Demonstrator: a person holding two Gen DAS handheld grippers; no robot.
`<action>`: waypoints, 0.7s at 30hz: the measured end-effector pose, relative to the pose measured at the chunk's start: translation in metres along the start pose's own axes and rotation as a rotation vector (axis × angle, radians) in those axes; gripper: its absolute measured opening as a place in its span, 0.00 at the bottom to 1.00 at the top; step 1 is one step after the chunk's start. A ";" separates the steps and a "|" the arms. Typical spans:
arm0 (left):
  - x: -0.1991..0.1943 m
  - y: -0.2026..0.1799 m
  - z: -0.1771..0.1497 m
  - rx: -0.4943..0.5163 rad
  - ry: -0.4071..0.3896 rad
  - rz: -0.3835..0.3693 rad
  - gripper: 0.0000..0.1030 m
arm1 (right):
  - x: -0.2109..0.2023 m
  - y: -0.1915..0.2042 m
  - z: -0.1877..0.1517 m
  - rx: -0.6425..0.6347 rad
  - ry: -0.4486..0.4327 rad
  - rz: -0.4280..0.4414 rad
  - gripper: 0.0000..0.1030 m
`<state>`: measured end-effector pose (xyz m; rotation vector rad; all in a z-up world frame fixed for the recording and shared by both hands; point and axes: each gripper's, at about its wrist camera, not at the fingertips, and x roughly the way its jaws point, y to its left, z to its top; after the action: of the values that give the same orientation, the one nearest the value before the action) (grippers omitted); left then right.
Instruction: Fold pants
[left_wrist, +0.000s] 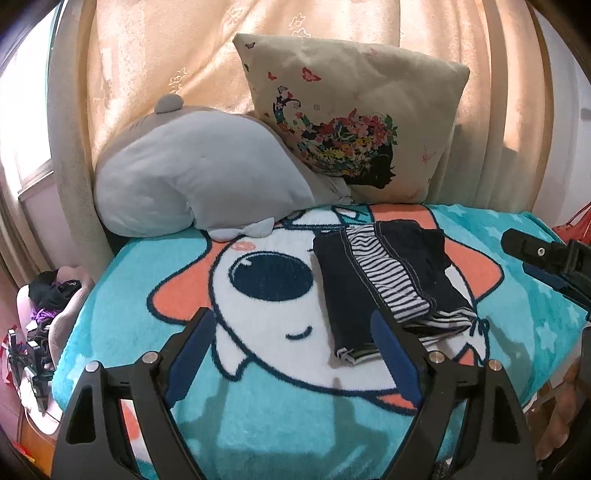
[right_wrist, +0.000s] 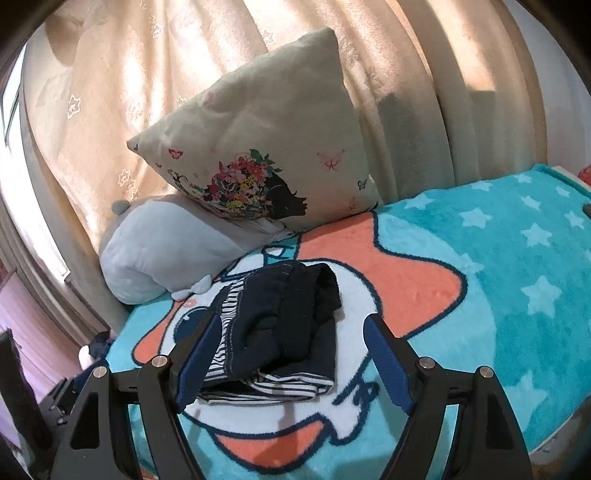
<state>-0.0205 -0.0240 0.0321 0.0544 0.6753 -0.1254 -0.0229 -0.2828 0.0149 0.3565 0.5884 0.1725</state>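
The navy pants (left_wrist: 384, 280) lie as a compact folded bundle mid-bed on the cartoon blanket (left_wrist: 236, 413), seemingly finished, while the left tool (left_wrist: 291, 347) and right tool (right_wrist: 291, 350) hover spread and empty.

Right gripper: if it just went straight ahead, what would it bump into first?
Probably the folded pants. They lie on the blanket straight ahead of the open right gripper, nothing between. Depth is hard to judge, so it might graze the blanket first.

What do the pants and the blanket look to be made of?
Pants: soft dark navy knit, likely cotton, matte, with a striped lining and pale stitching; it slumps in loose folds. Blanket: plush fleece, probably synthetic, with visibly fuzzy pile.
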 end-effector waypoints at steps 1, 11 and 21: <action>0.000 0.001 -0.001 -0.005 0.006 -0.001 0.83 | -0.001 -0.001 0.000 0.005 0.001 0.003 0.81; 0.010 0.005 -0.004 -0.024 0.053 -0.010 0.83 | 0.007 -0.004 -0.005 0.021 0.053 0.009 0.82; 0.028 0.007 -0.001 -0.038 0.102 -0.073 0.83 | 0.023 -0.015 -0.005 0.049 0.077 -0.006 0.82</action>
<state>0.0013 -0.0196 0.0141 -0.0006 0.7814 -0.1807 -0.0057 -0.2896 -0.0068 0.3972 0.6705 0.1670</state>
